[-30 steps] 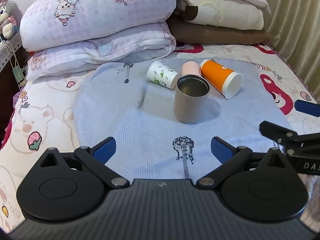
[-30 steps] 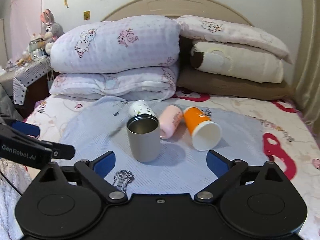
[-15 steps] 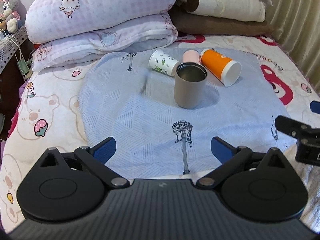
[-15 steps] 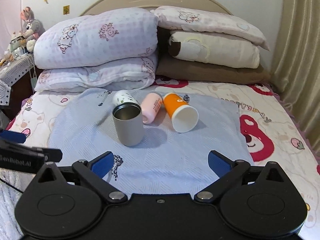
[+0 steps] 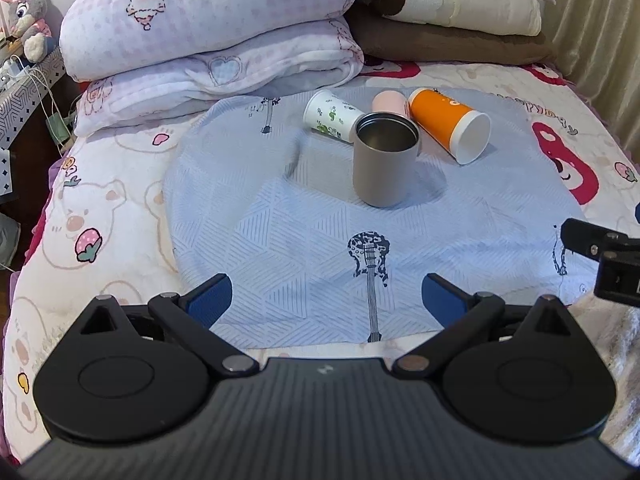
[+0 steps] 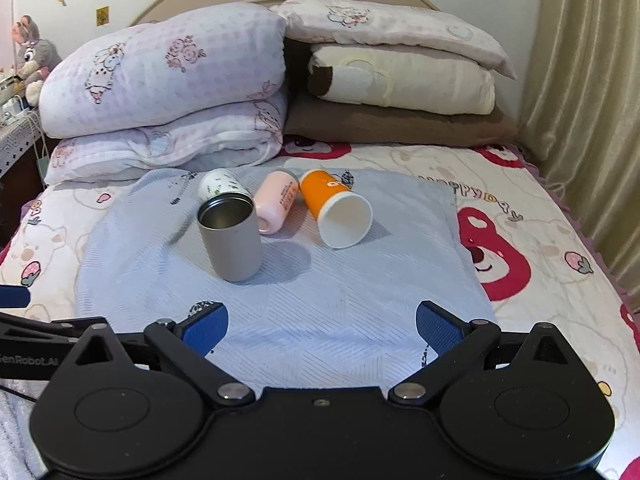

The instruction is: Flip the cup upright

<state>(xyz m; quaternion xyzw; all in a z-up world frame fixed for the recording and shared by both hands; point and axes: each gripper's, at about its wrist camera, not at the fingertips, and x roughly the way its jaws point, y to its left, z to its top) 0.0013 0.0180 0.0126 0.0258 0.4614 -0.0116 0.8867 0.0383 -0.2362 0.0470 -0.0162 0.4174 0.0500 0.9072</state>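
Observation:
A grey metal cup (image 5: 384,164) (image 6: 232,236) stands upright, mouth up, on a light blue cloth (image 5: 320,248) (image 6: 340,300) on the bed. Behind it three cups lie on their sides: a white cup with green print (image 5: 330,116) (image 6: 220,184), a pink cup (image 5: 389,102) (image 6: 278,202) and an orange cup (image 5: 448,124) (image 6: 334,210) with its white mouth facing me. My left gripper (image 5: 326,300) is open and empty, well short of the cups. My right gripper (image 6: 320,326) is open and empty, also short of them.
Stacked pillows and folded quilts (image 5: 216,24) (image 6: 168,80) fill the head of the bed behind the cups. A curtain (image 6: 588,100) hangs on the right. A bedside table with a plush toy (image 5: 28,36) stands on the left. The right gripper's tip (image 5: 600,248) shows at the right edge.
Both grippers have drawn back from the cups toward the foot of the bed and stayed open. The grey cup stands upright throughout; the other cups have not moved.

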